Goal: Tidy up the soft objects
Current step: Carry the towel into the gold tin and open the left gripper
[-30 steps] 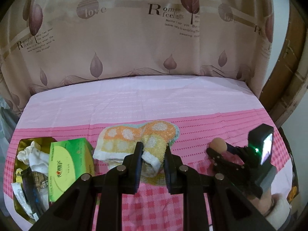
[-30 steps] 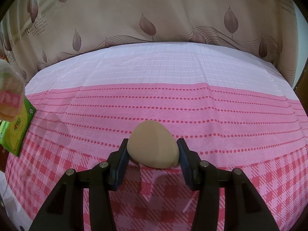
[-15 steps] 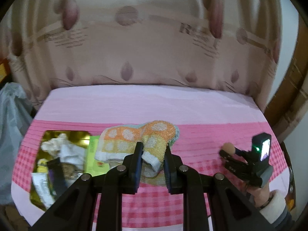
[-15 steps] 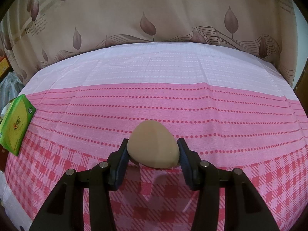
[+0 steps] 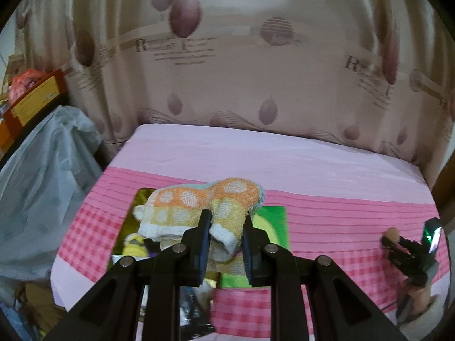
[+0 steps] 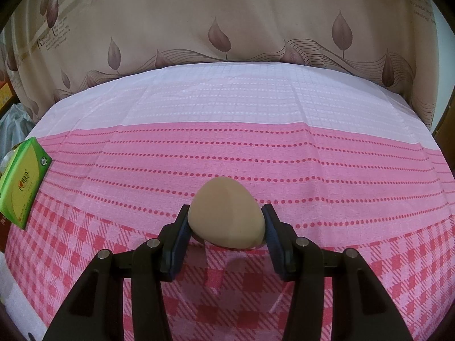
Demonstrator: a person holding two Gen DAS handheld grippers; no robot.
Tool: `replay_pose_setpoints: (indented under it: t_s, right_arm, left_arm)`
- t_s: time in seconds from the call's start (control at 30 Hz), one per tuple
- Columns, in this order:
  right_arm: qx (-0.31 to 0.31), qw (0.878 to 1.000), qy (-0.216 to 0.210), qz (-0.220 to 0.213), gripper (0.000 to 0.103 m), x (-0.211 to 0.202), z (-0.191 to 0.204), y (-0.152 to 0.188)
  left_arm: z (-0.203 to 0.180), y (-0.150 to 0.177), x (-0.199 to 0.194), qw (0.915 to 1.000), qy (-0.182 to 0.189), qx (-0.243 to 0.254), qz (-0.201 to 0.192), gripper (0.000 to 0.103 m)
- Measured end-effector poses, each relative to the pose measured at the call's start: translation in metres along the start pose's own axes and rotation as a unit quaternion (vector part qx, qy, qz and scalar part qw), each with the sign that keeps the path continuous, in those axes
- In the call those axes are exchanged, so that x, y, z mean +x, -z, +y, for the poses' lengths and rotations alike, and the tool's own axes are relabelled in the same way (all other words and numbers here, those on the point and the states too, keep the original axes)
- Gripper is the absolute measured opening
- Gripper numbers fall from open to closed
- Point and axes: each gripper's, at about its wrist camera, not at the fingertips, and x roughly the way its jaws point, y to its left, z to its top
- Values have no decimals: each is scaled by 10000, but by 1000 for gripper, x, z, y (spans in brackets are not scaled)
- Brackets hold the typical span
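Observation:
My left gripper point(image 5: 224, 236) is shut on a folded orange and yellow towel with white dots point(image 5: 199, 207). The towel hangs in the air over a gold tray point(image 5: 125, 238) of mixed items at the table's left end. A green tissue box point(image 5: 273, 221) shows just behind the towel. My right gripper point(image 6: 226, 227) is shut on a beige egg-shaped sponge point(image 6: 226, 217), held a little above the pink cloth. In the left wrist view the right gripper point(image 5: 388, 241) sits far right with the sponge point(image 5: 393, 231) at its tip.
The table point(image 6: 256, 142) wears a pink checked and dotted cloth. The green tissue box point(image 6: 24, 179) lies at its left edge in the right wrist view. A grey plastic bag point(image 5: 42, 176) and orange boxes point(image 5: 31, 99) stand left of the table. A leaf-print curtain point(image 5: 241, 71) hangs behind.
My left gripper has carried the towel leftward to over the gold tray, and the tissue box now lies behind it. The right gripper and its sponge have stayed put.

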Motion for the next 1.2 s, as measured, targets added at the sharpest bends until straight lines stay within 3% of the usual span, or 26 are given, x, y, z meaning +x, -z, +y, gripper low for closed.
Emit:
replay_pose_setpoints:
  t_s: [0.43, 0.9, 1.2]
  right_arm:
    - [-49, 10000, 39, 6, 47, 0, 1, 1]
    - [-89, 9999, 78, 10, 47, -1, 2, 2]
    - [-115, 9999, 93, 17, 47, 0, 2, 1]
  left_arm:
    - [54, 2, 28, 9977, -632, -136, 188, 20]
    - [72, 7, 80, 9948, -908, -114, 451, 20]
    - [69, 13, 105, 9940, -832, -103, 697, 20]
